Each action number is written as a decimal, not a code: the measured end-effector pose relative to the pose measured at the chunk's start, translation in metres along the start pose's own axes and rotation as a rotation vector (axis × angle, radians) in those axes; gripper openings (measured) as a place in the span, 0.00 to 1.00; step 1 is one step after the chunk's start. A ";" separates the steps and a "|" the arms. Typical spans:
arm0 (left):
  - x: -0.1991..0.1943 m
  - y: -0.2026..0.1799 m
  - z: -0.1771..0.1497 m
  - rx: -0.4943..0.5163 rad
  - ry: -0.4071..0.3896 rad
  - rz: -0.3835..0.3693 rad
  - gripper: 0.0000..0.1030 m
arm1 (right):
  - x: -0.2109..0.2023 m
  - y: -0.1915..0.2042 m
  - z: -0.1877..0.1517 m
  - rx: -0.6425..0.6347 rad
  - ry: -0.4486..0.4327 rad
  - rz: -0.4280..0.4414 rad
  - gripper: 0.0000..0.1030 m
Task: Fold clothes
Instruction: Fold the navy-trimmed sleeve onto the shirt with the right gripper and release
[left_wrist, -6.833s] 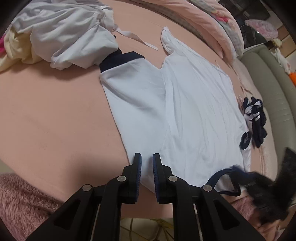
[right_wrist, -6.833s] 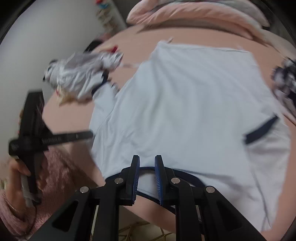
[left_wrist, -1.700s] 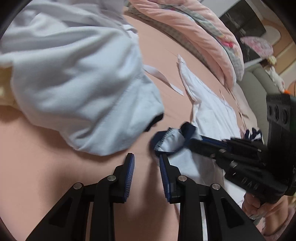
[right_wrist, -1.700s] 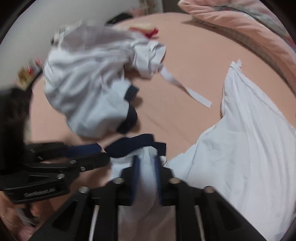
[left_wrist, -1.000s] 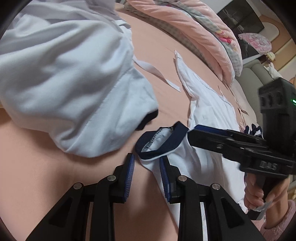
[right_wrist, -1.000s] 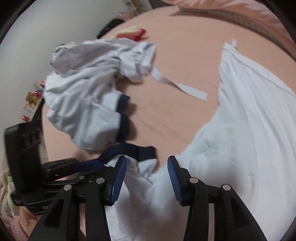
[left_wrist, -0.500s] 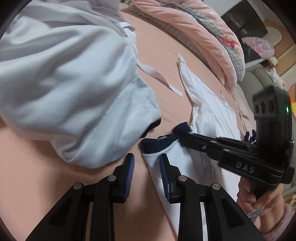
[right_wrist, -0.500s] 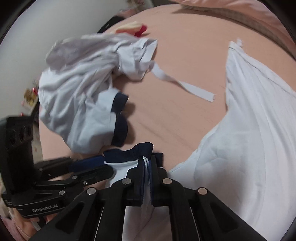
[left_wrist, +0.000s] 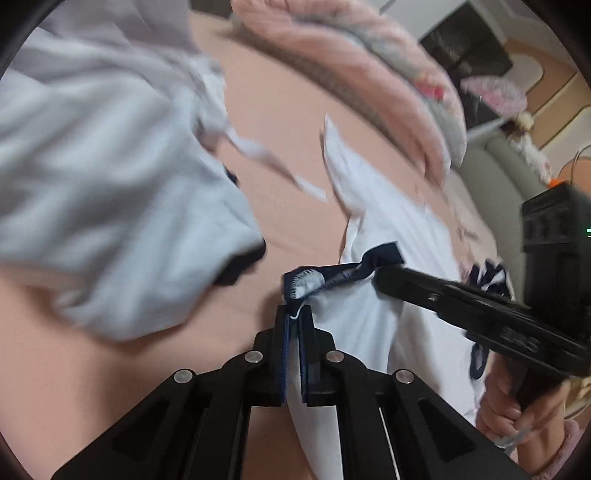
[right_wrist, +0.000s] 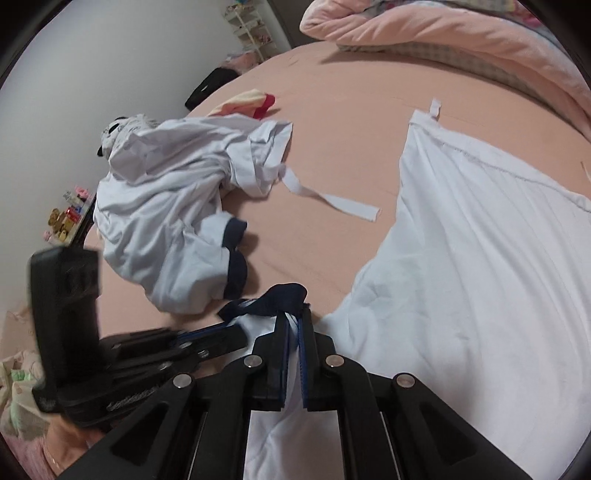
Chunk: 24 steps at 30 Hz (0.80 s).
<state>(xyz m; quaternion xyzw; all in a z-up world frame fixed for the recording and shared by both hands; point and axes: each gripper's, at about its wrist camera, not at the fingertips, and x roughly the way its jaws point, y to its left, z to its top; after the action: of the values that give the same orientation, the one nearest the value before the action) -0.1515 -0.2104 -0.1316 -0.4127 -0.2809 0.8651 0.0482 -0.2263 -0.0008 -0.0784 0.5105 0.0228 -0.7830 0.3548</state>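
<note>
Pink bed sheet (right_wrist: 351, 122) carries a spread white shirt (right_wrist: 480, 258) beside a crumpled heap of white clothes (right_wrist: 166, 221). Both grippers pinch the shirt's navy-cuffed sleeve (left_wrist: 332, 277), lifted just off the bed: left gripper (left_wrist: 294, 325) has just clamped its edge, right gripper (right_wrist: 294, 325) is pressed together on the cloth alongside

Left hand-held gripper (left_wrist: 293, 332): matte black linkage arms with four round silver pivot screws, and blue ribbed pads on the inner faces of the fingers (left_wrist: 285, 354). Right hand-held gripper (right_wrist: 294, 332): same black build, same screws, blue pads. At the right edge of the left wrist view its boxy black housing shows a green light and blurred white lettering. Fuzzy pink sleeve cuff at lower right.
</note>
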 end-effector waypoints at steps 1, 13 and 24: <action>-0.013 0.002 -0.001 0.003 -0.039 0.020 0.03 | -0.002 0.002 0.000 -0.013 -0.004 -0.013 0.07; -0.027 0.058 -0.030 -0.210 0.145 0.084 0.05 | 0.038 0.031 -0.007 -0.125 0.108 -0.049 0.18; -0.043 0.046 -0.020 -0.168 0.061 0.121 0.23 | 0.038 0.053 -0.006 -0.210 0.058 -0.057 0.23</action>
<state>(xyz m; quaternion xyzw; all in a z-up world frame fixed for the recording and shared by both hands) -0.1014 -0.2537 -0.1364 -0.4576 -0.3254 0.8269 -0.0300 -0.1998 -0.0582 -0.0951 0.4922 0.1294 -0.7709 0.3831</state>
